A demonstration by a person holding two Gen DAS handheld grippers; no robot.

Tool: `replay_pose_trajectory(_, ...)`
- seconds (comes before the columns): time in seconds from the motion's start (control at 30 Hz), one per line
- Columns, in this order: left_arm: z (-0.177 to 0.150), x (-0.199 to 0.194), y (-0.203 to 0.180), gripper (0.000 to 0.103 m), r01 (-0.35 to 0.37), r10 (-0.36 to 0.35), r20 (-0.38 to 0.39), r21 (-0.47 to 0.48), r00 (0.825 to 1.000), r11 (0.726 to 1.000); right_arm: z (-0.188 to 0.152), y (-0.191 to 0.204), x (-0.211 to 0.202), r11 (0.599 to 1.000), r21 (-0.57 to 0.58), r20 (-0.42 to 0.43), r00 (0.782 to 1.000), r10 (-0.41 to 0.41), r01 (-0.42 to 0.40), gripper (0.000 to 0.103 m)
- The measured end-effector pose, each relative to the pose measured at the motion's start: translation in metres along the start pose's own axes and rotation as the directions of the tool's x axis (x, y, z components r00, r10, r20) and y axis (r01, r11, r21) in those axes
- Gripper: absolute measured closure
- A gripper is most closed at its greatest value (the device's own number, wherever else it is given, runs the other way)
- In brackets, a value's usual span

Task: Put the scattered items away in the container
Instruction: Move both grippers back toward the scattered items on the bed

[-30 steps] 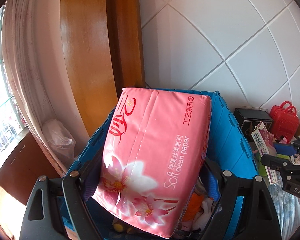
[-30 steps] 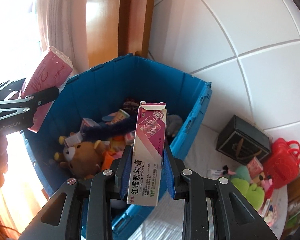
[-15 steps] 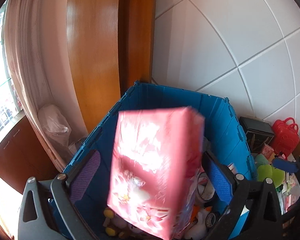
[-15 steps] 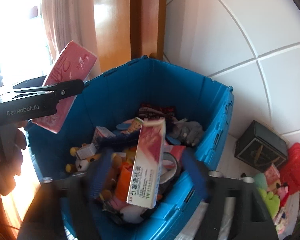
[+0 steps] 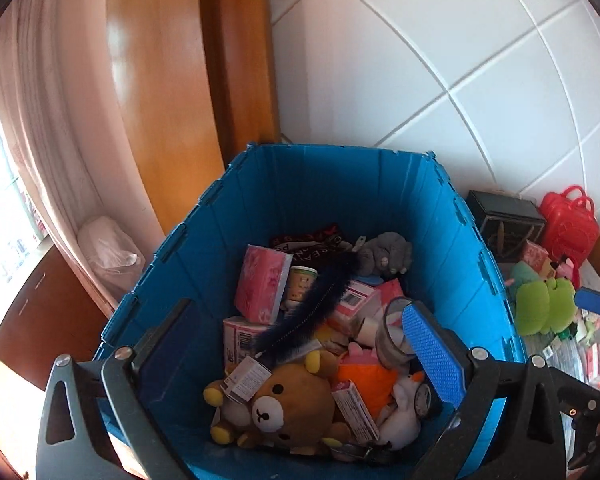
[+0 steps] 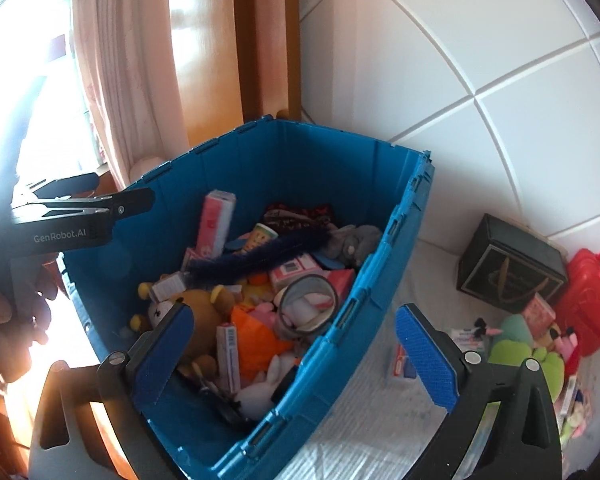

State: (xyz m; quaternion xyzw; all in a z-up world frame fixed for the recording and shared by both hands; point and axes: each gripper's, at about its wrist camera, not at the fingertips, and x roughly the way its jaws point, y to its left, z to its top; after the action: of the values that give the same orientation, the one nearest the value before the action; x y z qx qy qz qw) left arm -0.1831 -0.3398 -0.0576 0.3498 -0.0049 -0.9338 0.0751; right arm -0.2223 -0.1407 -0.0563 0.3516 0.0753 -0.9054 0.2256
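- Left gripper (image 5: 300,344): jaws wide, empty, above the bin (image 5: 332,200).
- Right gripper (image 6: 296,344): jaws wide, empty, over the bin's right wall.
- Tissue pack (image 5: 262,284): inside the bin, upright near its left wall.
- Slim carton (image 6: 229,358): inside the bin, beside the bear (image 5: 288,404).
- Green plush (image 6: 520,350): outside, right of the bin.

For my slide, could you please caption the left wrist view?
Open left gripper above the blue crate holding the pink tissue pack and toys.
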Motion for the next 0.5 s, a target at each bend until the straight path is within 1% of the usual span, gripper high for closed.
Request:
replay_pose_trajectory(0.1, -0.005, -0.009, -0.022, 0.0, 0.022, -0.022, -0.005, 0.023, 1.0, 0.999, -0.018, -0.015, -0.013, 1.0, 0.025, -0.002, 1.0, 0.003, -0.003, 0.001)
replay_pose_trajectory(0.3, -0.015, -0.029, -0.079, 0.0, 0.066, -0.065, -0.012, 0.09, 0.998, 0.994, -0.054, -0.049, -0.047, 0.997, 0.081, 0.015, 1.0, -0.003, 0.002, 0.001)
replay_pose_trajectory(0.5, -0.023, -0.045, -0.149, 0.0, 0.116, -0.115, -0.015, 0.152, 0.993, 0.982, -0.102, -0.092, -0.086, 0.993, 0.111, 0.025, 0.998, -0.053, 0.049, 0.001)
